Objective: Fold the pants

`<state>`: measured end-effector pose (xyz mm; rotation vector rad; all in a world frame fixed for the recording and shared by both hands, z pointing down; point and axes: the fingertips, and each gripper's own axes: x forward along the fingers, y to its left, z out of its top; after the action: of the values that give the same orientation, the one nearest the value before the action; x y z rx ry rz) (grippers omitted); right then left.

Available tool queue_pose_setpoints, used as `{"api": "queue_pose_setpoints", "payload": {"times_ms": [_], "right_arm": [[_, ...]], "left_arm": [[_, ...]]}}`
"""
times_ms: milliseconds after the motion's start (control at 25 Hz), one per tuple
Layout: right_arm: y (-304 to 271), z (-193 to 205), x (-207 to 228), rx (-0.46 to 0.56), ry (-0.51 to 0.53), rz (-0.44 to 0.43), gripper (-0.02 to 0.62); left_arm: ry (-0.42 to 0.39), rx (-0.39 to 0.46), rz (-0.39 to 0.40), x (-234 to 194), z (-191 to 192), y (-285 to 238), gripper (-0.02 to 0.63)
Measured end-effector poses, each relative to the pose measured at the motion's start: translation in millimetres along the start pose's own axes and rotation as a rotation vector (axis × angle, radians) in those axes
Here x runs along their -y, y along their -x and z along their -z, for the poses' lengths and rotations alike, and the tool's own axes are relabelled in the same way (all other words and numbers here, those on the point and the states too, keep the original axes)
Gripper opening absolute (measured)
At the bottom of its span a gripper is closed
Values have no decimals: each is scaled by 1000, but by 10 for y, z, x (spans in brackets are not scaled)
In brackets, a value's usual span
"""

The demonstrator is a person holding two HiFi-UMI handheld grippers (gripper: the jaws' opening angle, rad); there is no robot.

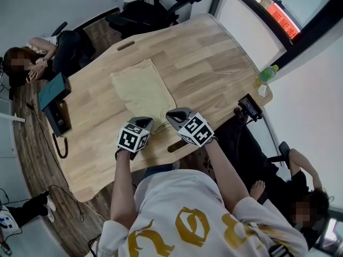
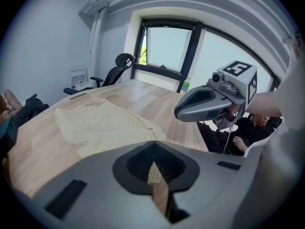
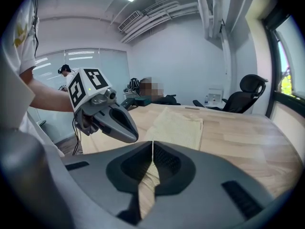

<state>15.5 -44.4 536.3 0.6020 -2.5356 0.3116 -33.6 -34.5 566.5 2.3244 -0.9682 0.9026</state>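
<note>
Pants (image 1: pixel 143 90) lie flat mid surface (image 1: pixel 214 63), hem toward its near edge. Left gripper (image 1: pixel 145 122) and right gripper (image 1: pixel 171 115) hover at the hem, jaws together, apparently empty. Probably pre-grasp: next, open the jaws and pinch the hem corners.

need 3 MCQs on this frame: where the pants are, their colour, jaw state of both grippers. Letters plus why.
1. Where do the pants lie? A: on the wooden table; B: on the floor; C: over a chair.
2. Their colour? A: navy; B: pale yellow; C: red.
3. Jaws of the left gripper and right gripper? A: both wide apart; B: one apart, one together; C: both together.
Answers: 1 A, they lie flat on the wooden table in the head view; 2 B, every view shows pale yellow cloth; 3 C, each gripper view shows its jaws meeting.
</note>
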Motion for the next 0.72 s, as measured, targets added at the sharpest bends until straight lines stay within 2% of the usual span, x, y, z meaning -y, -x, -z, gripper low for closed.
{"api": "queue_pose_setpoints", "payload": {"times_ms": [240, 480, 600, 720], "right_arm": [[-99, 174, -61, -62, 27, -65, 9], [-207, 362, -77, -122, 29, -124, 9], [-252, 441, -69, -157, 62, -158, 12], [-297, 499, -73, -193, 94, -197, 50]], "left_arm": [[-43, -86, 75, 76, 145, -129, 9], [-37, -170, 167, 146, 320, -231, 15], [-70, -238, 189, 160, 413, -295, 82], [-103, -278, 196, 166, 459, -359, 102]]}}
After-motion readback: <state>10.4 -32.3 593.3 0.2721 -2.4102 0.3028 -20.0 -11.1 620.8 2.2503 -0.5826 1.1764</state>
